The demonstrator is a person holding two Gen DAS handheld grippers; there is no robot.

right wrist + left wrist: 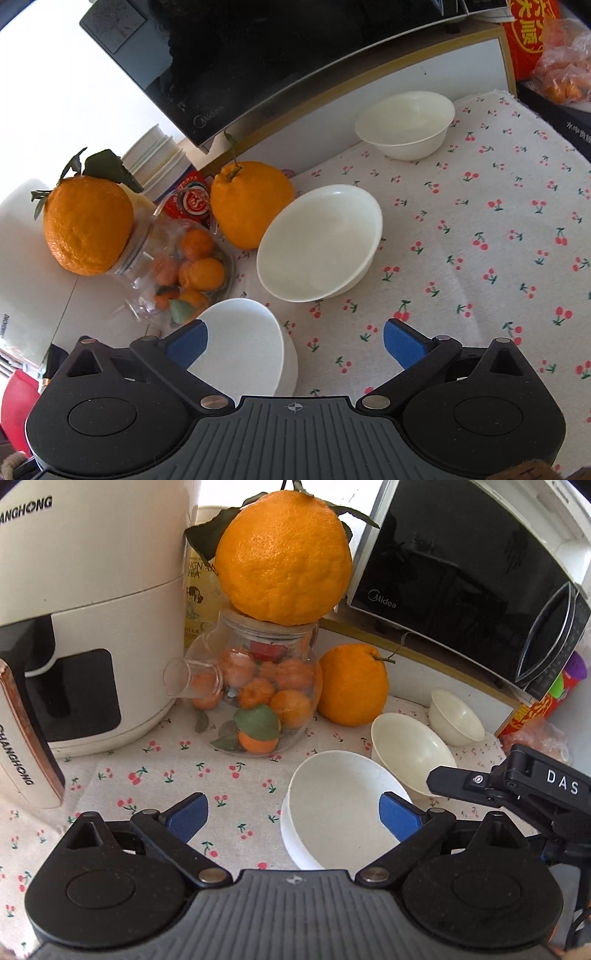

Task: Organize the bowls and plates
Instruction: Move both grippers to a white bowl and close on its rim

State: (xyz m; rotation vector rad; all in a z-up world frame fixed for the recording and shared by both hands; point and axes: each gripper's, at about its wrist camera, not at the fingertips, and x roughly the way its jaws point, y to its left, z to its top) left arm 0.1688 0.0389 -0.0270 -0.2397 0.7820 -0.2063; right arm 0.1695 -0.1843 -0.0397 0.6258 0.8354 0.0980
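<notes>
I hold both claws spread wide and empty — left gripper (293, 818) over the rim of the nearest bowl (332, 808), right gripper (293, 341) just beside it, ready to nest. All three bowls sit empty on the cherry cloth (480, 258) — middle bowl (319, 242), far bowl (404, 123). The glass jar (258, 686) holds small oranges.

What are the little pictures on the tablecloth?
Tiny red cherries with green stems on a pale tablecloth. The right wrist view shows them best.
</notes>
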